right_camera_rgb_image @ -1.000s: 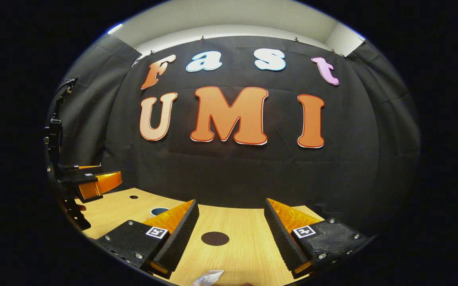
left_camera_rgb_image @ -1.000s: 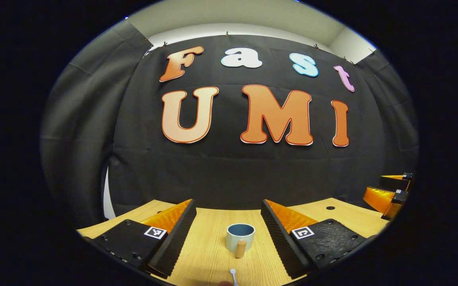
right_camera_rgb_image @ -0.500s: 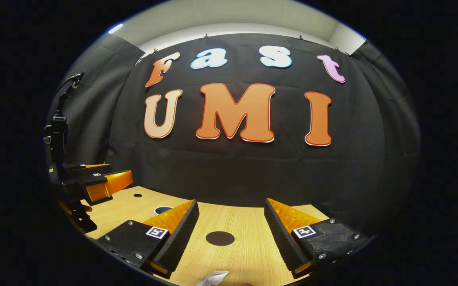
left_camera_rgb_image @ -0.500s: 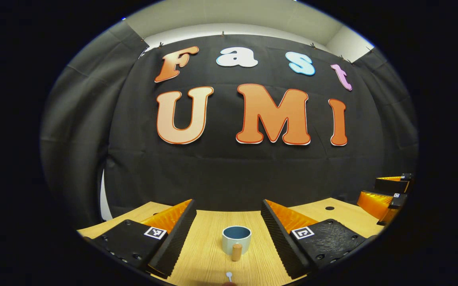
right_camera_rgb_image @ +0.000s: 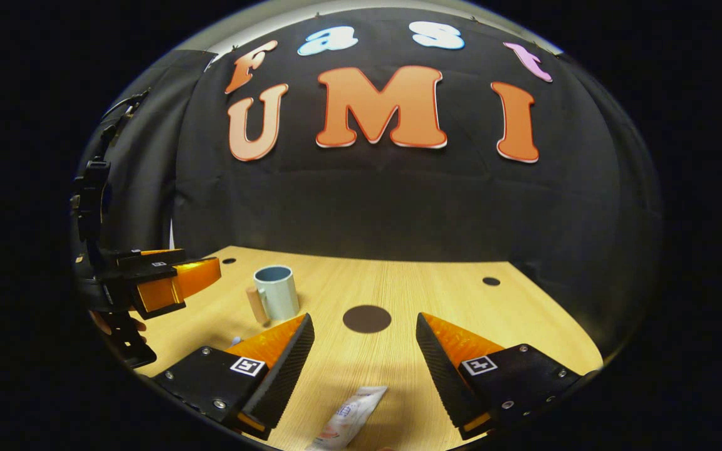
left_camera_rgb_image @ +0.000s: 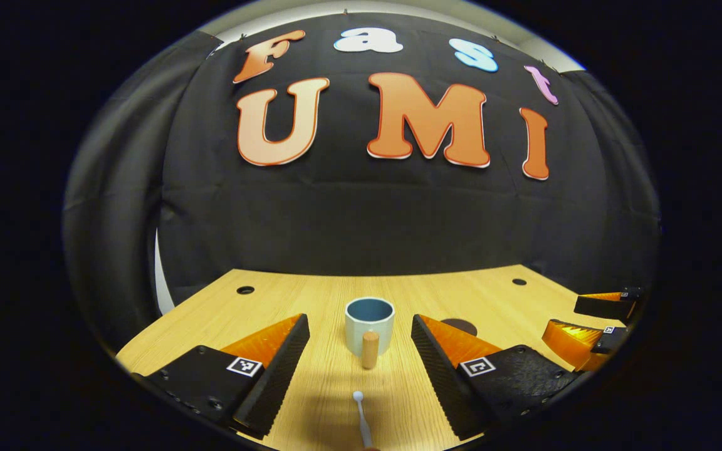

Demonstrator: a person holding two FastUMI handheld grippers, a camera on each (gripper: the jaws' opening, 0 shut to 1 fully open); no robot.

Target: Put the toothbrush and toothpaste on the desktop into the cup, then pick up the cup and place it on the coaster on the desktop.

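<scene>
**Both grippers tipped down toward the desk**

Since a second earlier both cameras had pitched downward, so that far more of the desk (left_camera_rgb_image: pixel 311 294) showed and the wall letters had slid up in each view.

In the left gripper view, the left gripper (left_camera_rgb_image: pixel 360 369) hung above the wood with its jaws spread wide and nothing between them. Nearest the camera lay the toothbrush (left_camera_rgb_image: pixel 361 416), its small white end pointing away toward the cup and the rest of it running off the bottom edge. Just beyond it stood the cup (left_camera_rgb_image: pixel 369 324), upright, pale outside and blue inside, with a wooden handle facing the camera. Farther right, partly behind the right-hand finger, a sliver of the dark round coaster (left_camera_rgb_image: pixel 461 326) showed. At the far right edge the right gripper (left_camera_rgb_image: pixel 593 322) came in, its fingers apart.

In the right gripper view, the right gripper (right_camera_rgb_image: pixel 364 366) also stood wide open and held nothing. The toothpaste (right_camera_rgb_image: pixel 350 416) lay flat on the desk close to the camera, between the fingers and apart from both. Beyond it sat the coaster (right_camera_rgb_image: pixel 366 318), bare. The cup (right_camera_rgb_image: pixel 277 292) stood well left of the coaster, and the left gripper (right_camera_rgb_image: pixel 167 282) hovered at the left edge, near the cup.
</scene>
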